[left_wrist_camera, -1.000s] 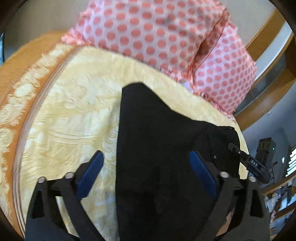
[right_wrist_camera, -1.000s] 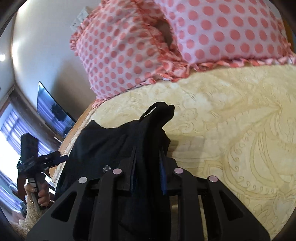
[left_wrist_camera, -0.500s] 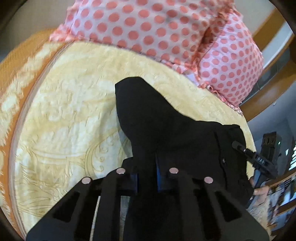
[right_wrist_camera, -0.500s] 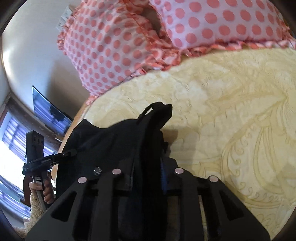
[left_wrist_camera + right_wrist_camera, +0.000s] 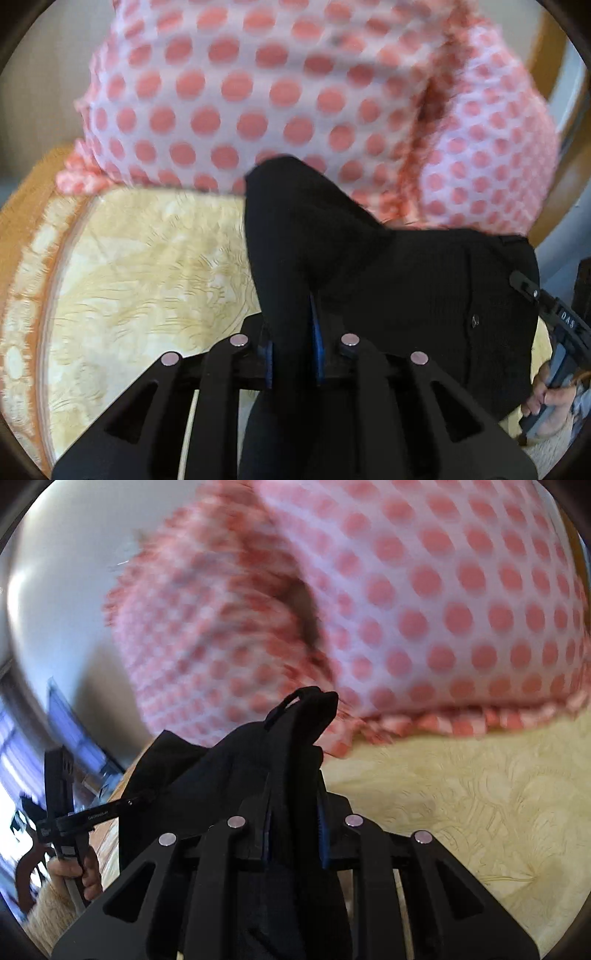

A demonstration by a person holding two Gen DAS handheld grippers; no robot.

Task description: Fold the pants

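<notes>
Left gripper (image 5: 291, 347) and right gripper (image 5: 293, 830) are each clenched on the black pants (image 5: 388, 288), whose long axis spans between them, held above the bed (image 5: 147, 266), edges pointing ahead toward the polka-dot pillows (image 5: 295, 92).

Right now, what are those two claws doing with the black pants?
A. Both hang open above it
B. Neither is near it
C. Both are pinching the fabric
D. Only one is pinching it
C: the left claw is shut on the black pants, and the right claw is shut on another bunch of the same fabric.
</notes>
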